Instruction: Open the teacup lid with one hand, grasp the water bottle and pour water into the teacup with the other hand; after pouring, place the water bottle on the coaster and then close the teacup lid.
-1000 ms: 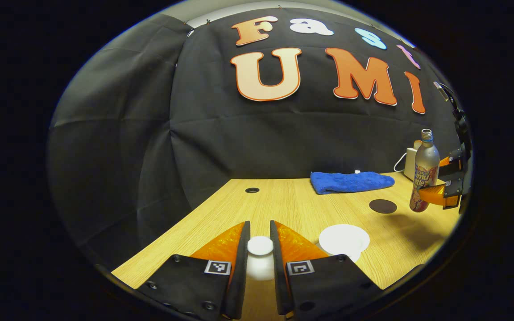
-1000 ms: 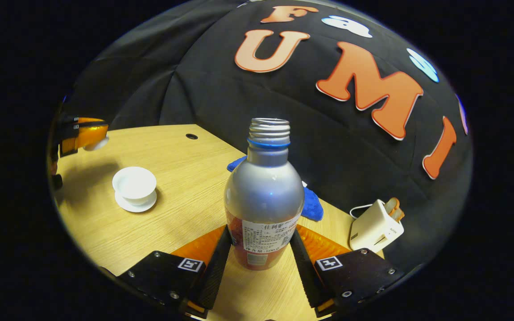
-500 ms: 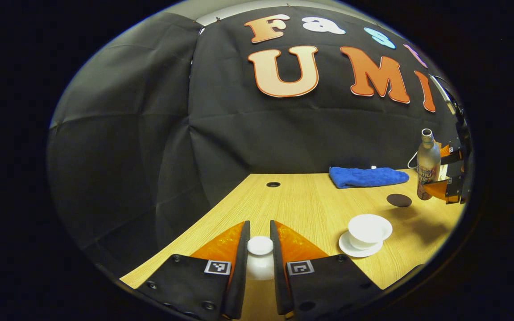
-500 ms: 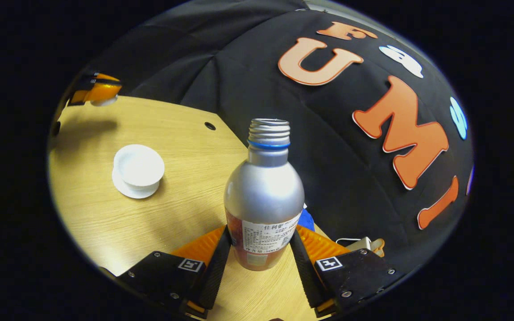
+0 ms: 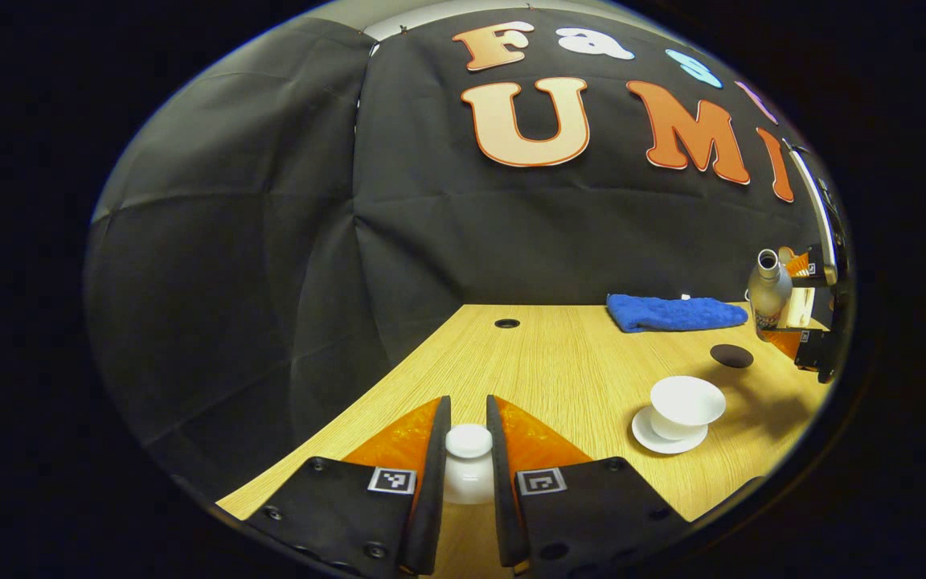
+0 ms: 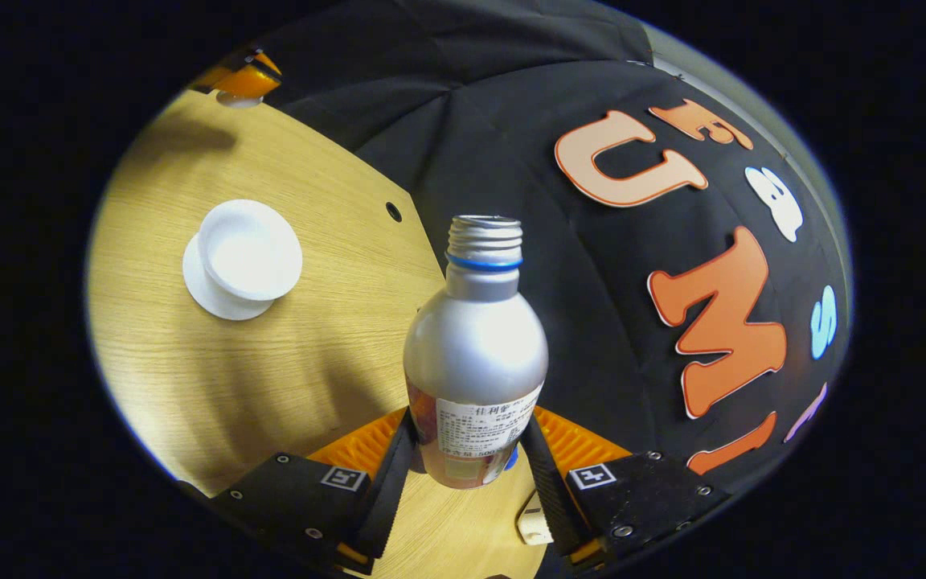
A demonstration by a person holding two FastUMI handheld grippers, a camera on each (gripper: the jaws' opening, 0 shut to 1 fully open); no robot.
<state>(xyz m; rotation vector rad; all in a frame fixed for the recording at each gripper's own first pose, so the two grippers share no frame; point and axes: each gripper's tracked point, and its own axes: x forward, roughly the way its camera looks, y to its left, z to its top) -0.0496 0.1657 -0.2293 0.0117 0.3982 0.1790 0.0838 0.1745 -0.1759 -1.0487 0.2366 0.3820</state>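
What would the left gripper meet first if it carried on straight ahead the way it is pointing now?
Probably nothing on the table: the left gripper, shut on the teacup lid, points past bare wood at the black cloth wall. Depth is uncertain.

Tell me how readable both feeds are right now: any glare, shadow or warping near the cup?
Left gripper view: sharp, table edges bowed by the fisheye, a soft shadow right of the teacup. Right gripper view: horizon steeply tilted, a bright highlight on the water bottle, a broad shadow on the wood beside it, teacup evenly lit.

left gripper point(image 5: 469, 450) fingers clamped, right gripper point(image 6: 469, 450) clamped, tilted
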